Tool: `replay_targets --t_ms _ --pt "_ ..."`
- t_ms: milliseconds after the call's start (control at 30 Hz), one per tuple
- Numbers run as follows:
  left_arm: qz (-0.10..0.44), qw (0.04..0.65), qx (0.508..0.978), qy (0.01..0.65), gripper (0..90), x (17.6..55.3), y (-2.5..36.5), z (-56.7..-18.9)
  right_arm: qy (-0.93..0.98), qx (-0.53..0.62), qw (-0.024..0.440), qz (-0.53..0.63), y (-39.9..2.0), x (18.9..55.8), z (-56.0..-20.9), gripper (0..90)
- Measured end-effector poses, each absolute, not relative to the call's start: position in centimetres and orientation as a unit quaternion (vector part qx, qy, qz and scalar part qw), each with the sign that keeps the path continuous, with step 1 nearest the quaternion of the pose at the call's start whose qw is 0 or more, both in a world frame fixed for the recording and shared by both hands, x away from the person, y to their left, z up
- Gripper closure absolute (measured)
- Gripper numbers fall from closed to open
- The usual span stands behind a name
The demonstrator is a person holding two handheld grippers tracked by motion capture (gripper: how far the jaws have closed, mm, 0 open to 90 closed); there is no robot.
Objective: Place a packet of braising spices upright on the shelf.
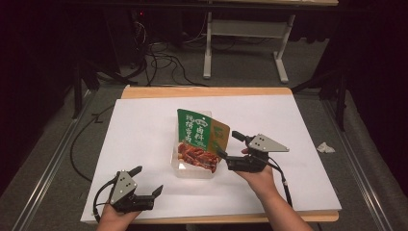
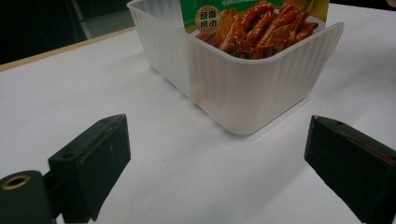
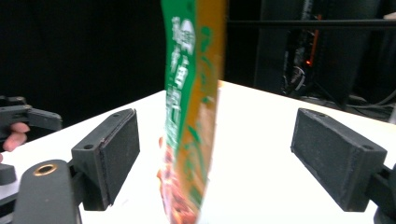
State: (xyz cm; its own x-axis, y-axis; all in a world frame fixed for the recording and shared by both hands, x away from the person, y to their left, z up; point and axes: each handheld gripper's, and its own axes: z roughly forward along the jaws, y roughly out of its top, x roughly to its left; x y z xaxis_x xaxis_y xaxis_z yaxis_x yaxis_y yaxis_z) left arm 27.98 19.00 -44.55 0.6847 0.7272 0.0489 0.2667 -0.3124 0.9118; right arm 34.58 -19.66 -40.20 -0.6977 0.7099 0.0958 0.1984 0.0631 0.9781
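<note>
Right gripper (image 1: pixel 227 145): jaws are held wide at the pouch's edge, the pouch between them, pads off it.
Left gripper (image 1: pixel 148 180): parked open and empty near the table's front edge, well apart from the bin.
Table (image 1: pixel 144 125): white sheet, bin at the middle.
Bin (image 1: pixel 192 169): clear, ribbed; pouch is stood inside, leaning.
Pouch (image 1: pixel 198 139): placed in the bin, judged released.
Left to do: gripper to be withdrawn.
Unclear: pouch's bottom is masked by the bin wall; print is blurred in the right gripper view.
</note>
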Motion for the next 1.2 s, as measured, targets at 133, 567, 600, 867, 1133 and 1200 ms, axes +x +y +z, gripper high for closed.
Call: replay_targets --t_ms 133,567,600,867,1133,1200 --pt "0.233 0.49 0.776 0.321 7.4 28.0 19.0 -44.6 0.695 0.342 0.21 0.597 -21.1 34.4 -40.4 15.4" --pt "0.235 0.487 0.776 0.324 7.4 28.0 18.9 -44.6 0.676 0.391 0.244 0.576 -28.6 32.3 -41.2 15.4" --pt "0.234 0.488 0.776 0.325 7.4 28.0 18.9 -44.6 0.674 0.394 0.247 0.575 -29.2 32.0 -41.2 15.2" --pt "0.235 0.487 0.775 0.328 7.4 28.0 19.0 -44.6 0.67 0.416 0.276 0.549 -32.8 29.9 -41.6 11.2" --pt "0.234 0.484 0.777 0.328 7.4 28.3 18.8 -44.8 0.674 0.428 0.28 0.533 -34.2 28.9 -42.5 9.9" --pt "0.235 0.483 0.778 0.326 7.4 28.2 18.7 -44.7 0.675 0.427 0.278 0.534 -34.1 29.1 -42.6 9.9"
